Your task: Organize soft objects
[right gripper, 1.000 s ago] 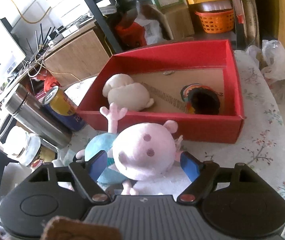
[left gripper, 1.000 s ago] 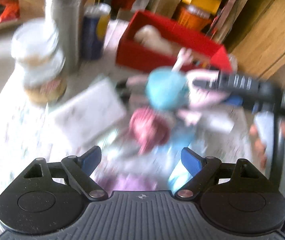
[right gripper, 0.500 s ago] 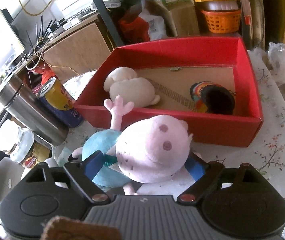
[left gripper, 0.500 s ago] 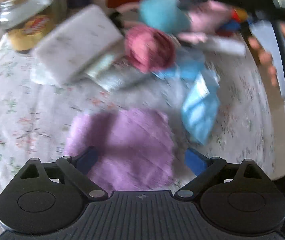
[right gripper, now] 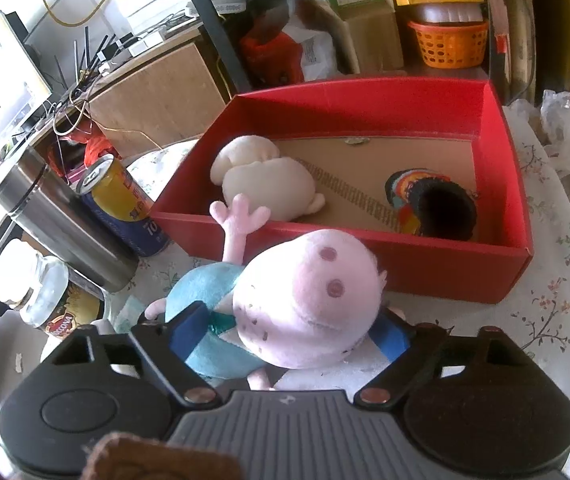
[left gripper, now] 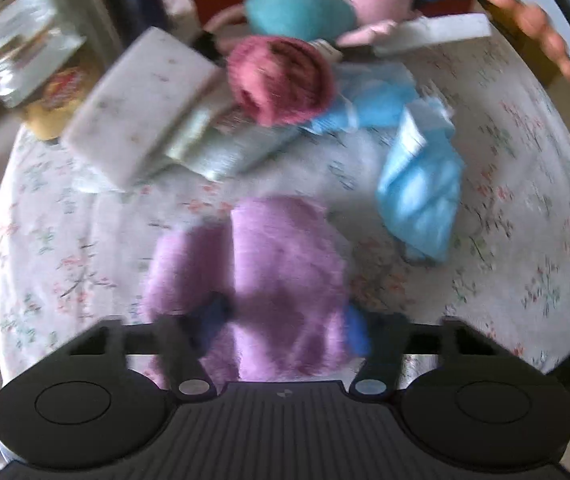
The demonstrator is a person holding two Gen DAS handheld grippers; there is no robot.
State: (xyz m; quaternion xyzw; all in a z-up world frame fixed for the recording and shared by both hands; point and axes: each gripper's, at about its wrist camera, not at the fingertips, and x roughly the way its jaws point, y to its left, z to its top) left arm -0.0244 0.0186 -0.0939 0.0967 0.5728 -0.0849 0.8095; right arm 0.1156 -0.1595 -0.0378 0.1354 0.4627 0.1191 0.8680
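Note:
My left gripper (left gripper: pixel 285 320) is shut on a purple fluffy cloth (left gripper: pixel 277 264), which bunches between its blue pads on the flowered tablecloth. Beyond it lie a light blue cloth (left gripper: pixel 421 200), a dark pink knitted ball (left gripper: pixel 281 80) and a white sponge block (left gripper: pixel 141 108). My right gripper (right gripper: pixel 289 332) is closed around a pink pig plush (right gripper: pixel 305 300) with a teal body, just in front of the red box (right gripper: pixel 405 264). The box holds a cream plush (right gripper: pixel 269 180) and a rainbow-and-black knitted item (right gripper: pixel 433 204).
A steel flask (right gripper: pixel 61 216), a yellow-blue can (right gripper: pixel 125 204) and a lidded glass jar (right gripper: pixel 41 296) stand left of the box. A crumpled plastic bag (right gripper: pixel 569 140) lies at the table's right. Shelves and cardboard boxes stand behind.
My left gripper has dropped towards the purple cloth and closed on it. My right gripper has closed in on the pig plush and moved it a little nearer the red box.

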